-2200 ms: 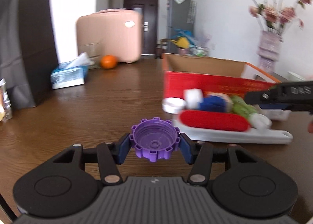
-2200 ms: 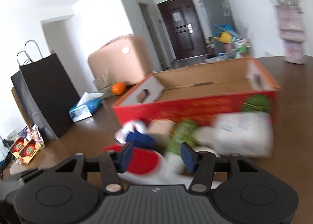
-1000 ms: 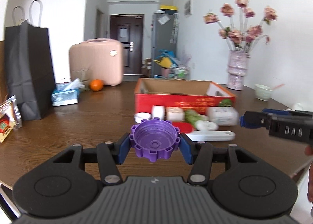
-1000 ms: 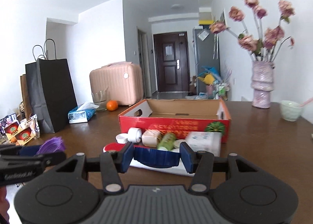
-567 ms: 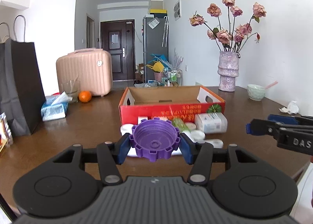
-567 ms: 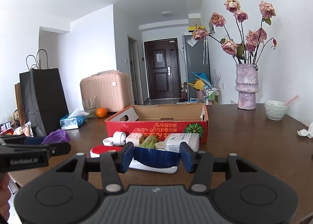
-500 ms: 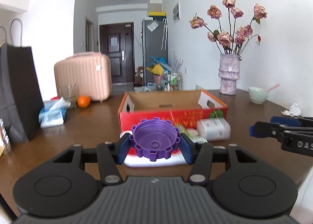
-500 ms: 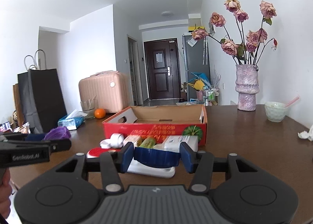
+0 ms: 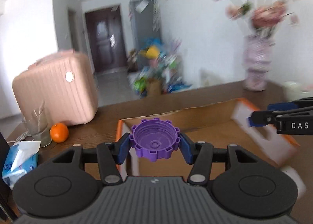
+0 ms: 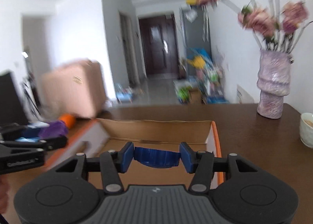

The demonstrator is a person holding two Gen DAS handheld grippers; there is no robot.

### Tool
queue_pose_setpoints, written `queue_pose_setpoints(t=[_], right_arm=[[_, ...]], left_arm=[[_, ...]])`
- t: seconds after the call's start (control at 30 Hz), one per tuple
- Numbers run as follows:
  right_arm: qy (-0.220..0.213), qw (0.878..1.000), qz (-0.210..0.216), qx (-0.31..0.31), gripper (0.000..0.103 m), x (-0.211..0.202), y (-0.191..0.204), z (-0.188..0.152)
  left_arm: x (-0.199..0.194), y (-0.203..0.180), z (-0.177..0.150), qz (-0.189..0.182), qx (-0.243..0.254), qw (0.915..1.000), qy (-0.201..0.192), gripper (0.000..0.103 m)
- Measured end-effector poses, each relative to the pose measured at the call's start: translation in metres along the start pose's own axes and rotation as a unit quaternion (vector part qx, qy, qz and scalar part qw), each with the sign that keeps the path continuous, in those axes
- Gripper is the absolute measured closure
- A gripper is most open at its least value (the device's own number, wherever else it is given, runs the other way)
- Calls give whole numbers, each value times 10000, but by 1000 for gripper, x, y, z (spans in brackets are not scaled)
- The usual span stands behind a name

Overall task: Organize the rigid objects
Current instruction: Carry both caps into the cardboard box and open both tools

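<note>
A purple cap [image 9: 155,140] was held between the pads of the left gripper [image 9: 155,146], mouth toward the camera, clamped at two opposite points of its notched rim. A blue cap [image 10: 156,157] was pinched the same way, edge-on, in the right gripper [image 10: 157,157]. Ahead of and below both sets of fingers the open box [image 10: 156,129] was seen, its floor looking bare as far as it showed. Both caps were judged light, stiff plastic, unlikely to be crushed or broken; the ridged rims were judged the best hold, since smooth walls might slip under a weak pinch.
</note>
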State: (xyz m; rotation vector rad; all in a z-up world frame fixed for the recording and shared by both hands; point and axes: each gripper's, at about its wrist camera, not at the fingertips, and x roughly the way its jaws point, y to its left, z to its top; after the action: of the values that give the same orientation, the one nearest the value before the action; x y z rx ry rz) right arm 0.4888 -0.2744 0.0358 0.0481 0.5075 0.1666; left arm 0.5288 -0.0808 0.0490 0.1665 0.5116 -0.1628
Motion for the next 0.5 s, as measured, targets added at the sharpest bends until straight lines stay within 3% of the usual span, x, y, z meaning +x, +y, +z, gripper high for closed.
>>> queue_pose_setpoints(t=[0.07,0.17,0.23,0.3,0.33,0.4,0.5], right_arm=[[205,9980,-437,-406,52,42,5,15],[617,9946,-663,-506,52,99,1,29],[585,9940,-805,-463,51,118,-5,30],[685,9928,-911,-368,50,130,-11,27],[740,9927,-911,-286,44,135,-16,24],[904,9927,-793,-18,43,139,-27,23],[628,9952,-745,72,33,130,-30,23]], left_arm=[[37,7,16,-316,-37,9987,386,48],[82,8,26,-239,7,9971,718,45],[100,8,25,-75,90,9976,680,32],[110,2,18,-167,338,9964,759,9],[113,0,13,-298,508,9949,820,8],[116,3,10,-398,491,9935,943,8],[118,10,9,-407,175,9940,995,8]])
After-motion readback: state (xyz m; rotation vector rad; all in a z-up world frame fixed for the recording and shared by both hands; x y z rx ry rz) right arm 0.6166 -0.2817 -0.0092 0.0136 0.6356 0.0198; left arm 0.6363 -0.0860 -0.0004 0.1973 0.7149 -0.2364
